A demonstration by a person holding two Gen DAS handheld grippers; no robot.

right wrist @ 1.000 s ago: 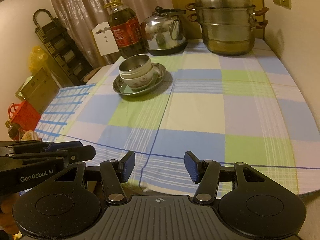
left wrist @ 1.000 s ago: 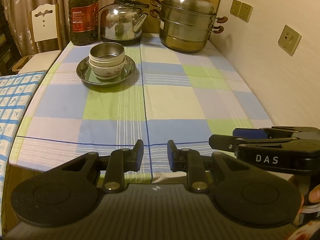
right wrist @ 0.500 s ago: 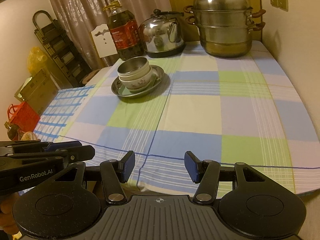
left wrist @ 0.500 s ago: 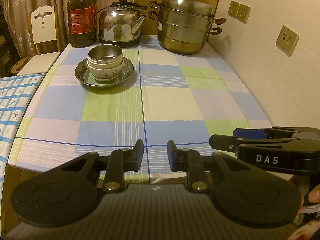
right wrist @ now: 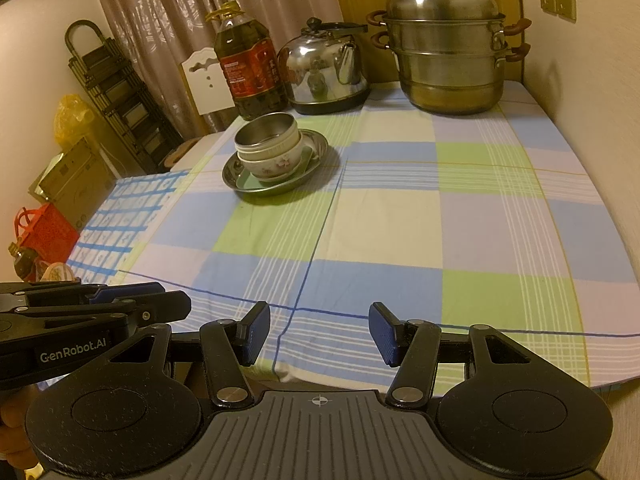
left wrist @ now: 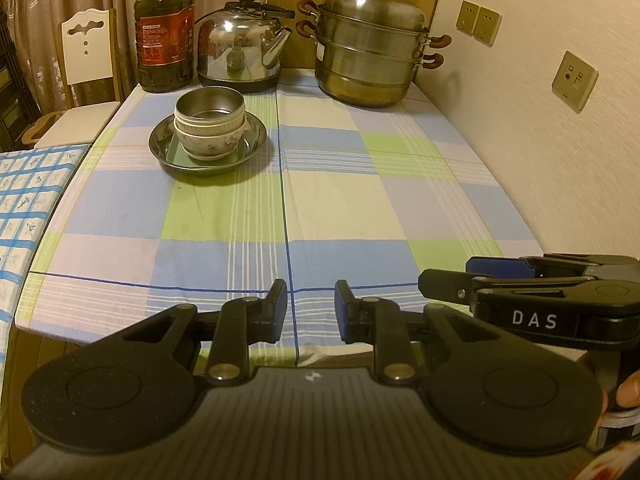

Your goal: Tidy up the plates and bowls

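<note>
A steel bowl [left wrist: 211, 105] sits nested in a white flowered bowl [left wrist: 212, 144], and both stand on a round steel plate [left wrist: 256, 142] at the far left of the checked tablecloth. The stack also shows in the right wrist view: steel bowl [right wrist: 265, 131], flowered bowl [right wrist: 276, 166], plate [right wrist: 316, 148]. My left gripper [left wrist: 311, 306] is open and empty over the near table edge. My right gripper [right wrist: 319, 332] is open and empty beside it, and shows from the side in the left wrist view [left wrist: 460, 280]. Both are far from the stack.
At the back stand an oil bottle [left wrist: 165, 32], a steel kettle [left wrist: 240, 52] and a lidded steamer pot [left wrist: 370, 52]. A wall with sockets [left wrist: 574, 80] runs along the right. A white chair [left wrist: 88, 48] and a second blue-checked surface [left wrist: 28, 200] lie to the left.
Both grippers have drawn back slightly from the table, so the stack looks a little farther. Their jaws stay open and nothing on the table has moved.
</note>
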